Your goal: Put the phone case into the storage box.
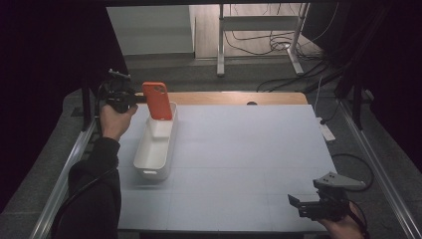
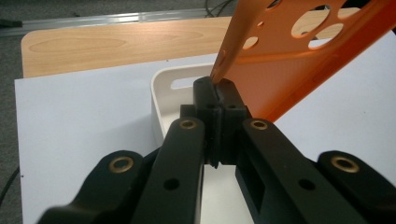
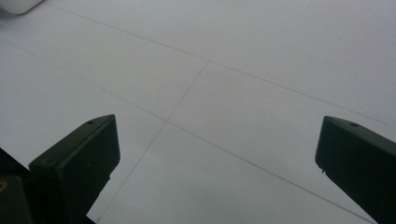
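An orange phone case (image 1: 158, 101) with camera holes hangs upright over the far end of a white oblong bin (image 1: 155, 158). My left gripper (image 1: 138, 99) is shut on the case's edge; in the left gripper view its jaws pinch the orange case (image 2: 299, 60) at the rim, above the white bin (image 2: 173, 83). Inside the bin's far end lies a white object (image 1: 160, 127). My right gripper (image 1: 298, 205) rests near the table's front right edge, jaws wide apart with nothing between them; the right gripper (image 3: 215, 154) looks down on bare white table.
The white table top (image 1: 249, 149) has a wooden strip (image 1: 239, 98) along its far edge. Metal rails (image 1: 378, 164) run along both sides. Beyond the table stand a desk frame (image 1: 259, 25) and loose cables (image 1: 278, 42) on the floor.
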Tool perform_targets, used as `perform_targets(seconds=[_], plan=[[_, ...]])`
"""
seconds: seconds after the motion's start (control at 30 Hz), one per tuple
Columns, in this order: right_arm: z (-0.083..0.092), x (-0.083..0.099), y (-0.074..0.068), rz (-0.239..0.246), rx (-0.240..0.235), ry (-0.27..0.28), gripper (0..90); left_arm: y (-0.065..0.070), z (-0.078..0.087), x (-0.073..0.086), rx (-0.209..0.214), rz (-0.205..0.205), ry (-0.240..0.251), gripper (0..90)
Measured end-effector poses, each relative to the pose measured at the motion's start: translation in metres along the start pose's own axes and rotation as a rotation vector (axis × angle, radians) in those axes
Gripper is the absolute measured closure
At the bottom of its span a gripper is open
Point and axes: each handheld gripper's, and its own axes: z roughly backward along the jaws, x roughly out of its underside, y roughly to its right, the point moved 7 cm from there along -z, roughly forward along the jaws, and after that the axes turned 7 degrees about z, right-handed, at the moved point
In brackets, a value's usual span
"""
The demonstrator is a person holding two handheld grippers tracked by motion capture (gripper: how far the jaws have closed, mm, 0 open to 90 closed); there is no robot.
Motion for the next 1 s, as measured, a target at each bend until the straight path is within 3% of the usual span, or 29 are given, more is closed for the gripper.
perform_targets(seconds=[1.0], plan=[[-0.001, 0.000, 0.000, 0.001, -0.008, -0.005, 0.0, -0.016, -0.043, 0.008, -0.043, 0.025, -0.073, 89.5]])
